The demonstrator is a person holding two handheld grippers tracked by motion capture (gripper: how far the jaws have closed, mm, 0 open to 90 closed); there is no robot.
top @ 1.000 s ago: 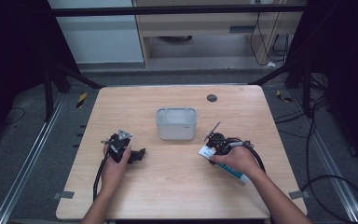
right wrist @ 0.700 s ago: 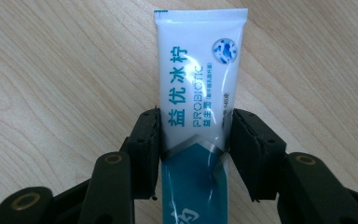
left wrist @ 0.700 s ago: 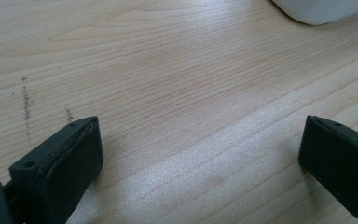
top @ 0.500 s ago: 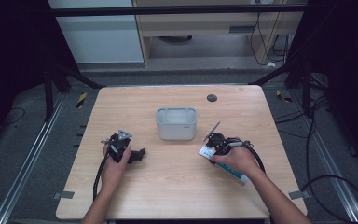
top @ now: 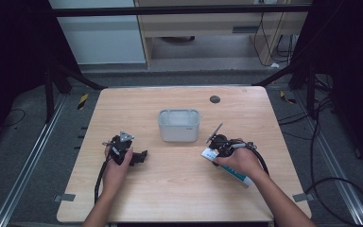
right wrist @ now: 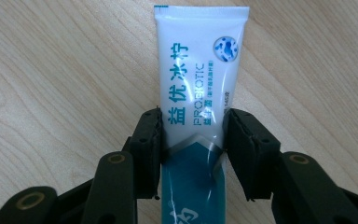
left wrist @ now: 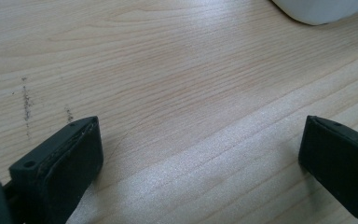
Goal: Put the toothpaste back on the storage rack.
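Toothpaste tube [right wrist: 199,84] lies flat on table [top: 179,189], between pads of right gripper [right wrist: 193,140]; jaws just closing, now pinching tube sides for lift. Tub [top: 178,125] ahead-left, likely destination. Left gripper [left wrist: 198,154] released wide, idle over bare wood.

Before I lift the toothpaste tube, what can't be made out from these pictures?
- Toothpaste tube: its cap end runs off the bottom edge of the right gripper view, and the person's right hand covers its middle in the high view.
- White bin: its contents are too small and pale to tell in the high view; the left gripper view cuts it at the top edge.
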